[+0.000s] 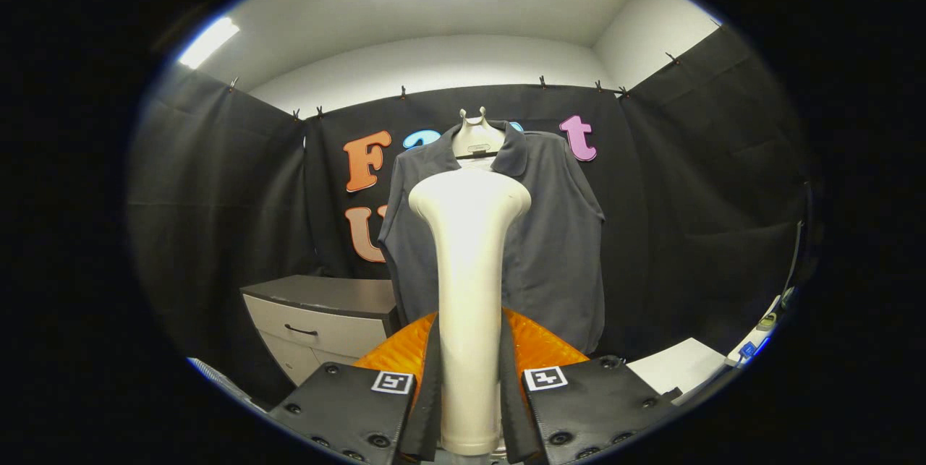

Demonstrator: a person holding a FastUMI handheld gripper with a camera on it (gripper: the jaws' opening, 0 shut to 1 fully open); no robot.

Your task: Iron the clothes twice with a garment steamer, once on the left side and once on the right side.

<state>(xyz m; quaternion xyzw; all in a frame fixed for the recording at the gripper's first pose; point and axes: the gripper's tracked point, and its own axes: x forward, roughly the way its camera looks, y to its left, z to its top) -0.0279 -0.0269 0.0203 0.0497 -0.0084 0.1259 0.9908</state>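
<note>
A cream garment steamer (469,284) stands upright between my two fingers, its handle pressed by both and its wide head raised in front of the shirt. My gripper (469,385) is shut on that handle. Beyond it a dark grey polo shirt (550,233) hangs on a pale hanger (477,136) against the black cloth wall. The steamer head covers the shirt's middle left and seems a short way off the fabric; contact cannot be judged.
A low cabinet (325,320) with a dark top and a drawer stands below and left of the shirt. A white surface (680,364) lies to the lower right, with small items at its far edge. Black cloth walls close the booth on three sides.
</note>
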